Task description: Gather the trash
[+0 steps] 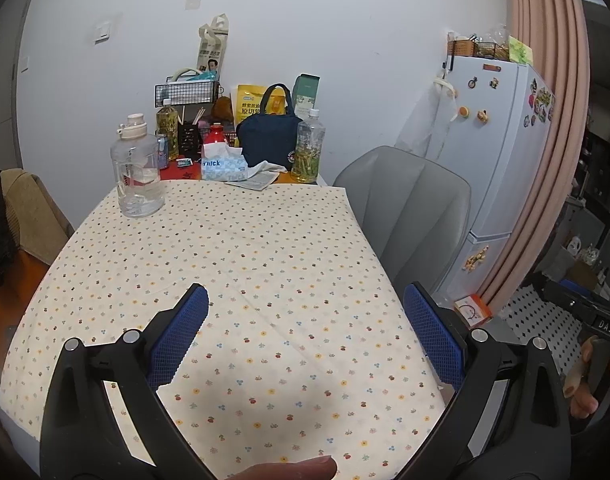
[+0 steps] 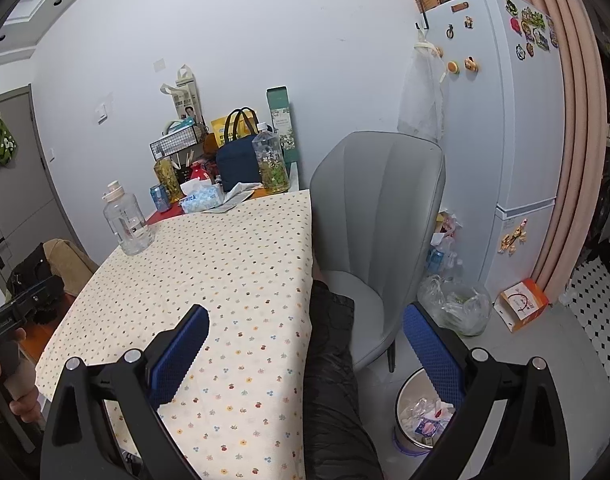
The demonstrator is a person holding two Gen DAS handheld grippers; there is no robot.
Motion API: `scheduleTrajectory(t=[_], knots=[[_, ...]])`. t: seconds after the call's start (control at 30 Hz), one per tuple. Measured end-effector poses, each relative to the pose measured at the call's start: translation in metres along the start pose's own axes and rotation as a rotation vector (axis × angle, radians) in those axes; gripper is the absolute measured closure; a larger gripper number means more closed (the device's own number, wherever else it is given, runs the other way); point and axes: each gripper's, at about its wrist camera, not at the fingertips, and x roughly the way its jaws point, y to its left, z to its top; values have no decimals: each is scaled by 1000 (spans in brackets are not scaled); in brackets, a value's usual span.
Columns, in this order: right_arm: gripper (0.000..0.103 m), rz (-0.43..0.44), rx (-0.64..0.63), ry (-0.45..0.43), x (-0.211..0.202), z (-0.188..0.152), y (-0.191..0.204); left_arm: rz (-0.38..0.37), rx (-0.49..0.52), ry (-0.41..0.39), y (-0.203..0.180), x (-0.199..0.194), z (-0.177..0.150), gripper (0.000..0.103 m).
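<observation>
My left gripper (image 1: 305, 320) is open and empty, hovering over the dotted tablecloth (image 1: 225, 248). My right gripper (image 2: 305, 336) is open and empty, over the table's right edge (image 2: 309, 240) and a dark-clad leg (image 2: 333, 360). A small round trash bin (image 2: 409, 440) full of wrappers stands on the floor below the right finger. A clear plastic bag (image 2: 461, 304) of rubbish lies on the floor by the fridge. A crumpled paper (image 1: 261, 178) lies at the cloth's far edge, also seen in the right wrist view (image 2: 233, 200).
A big clear water jug (image 1: 139, 172) stands on the cloth's far left. Bottles, a tissue box (image 1: 223, 166), a navy lunch bag (image 1: 267, 136) and clutter fill the table's back. A grey chair (image 2: 377, 216), white fridge (image 2: 505, 120) and orange box (image 2: 523, 304) are to the right.
</observation>
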Motion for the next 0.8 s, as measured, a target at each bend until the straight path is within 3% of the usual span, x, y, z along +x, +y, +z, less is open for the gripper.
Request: scheduleTrajectory(t=[0.8], knots=[[8, 31, 20, 16, 6, -2, 0, 4, -5, 6, 3, 2, -2, 6]])
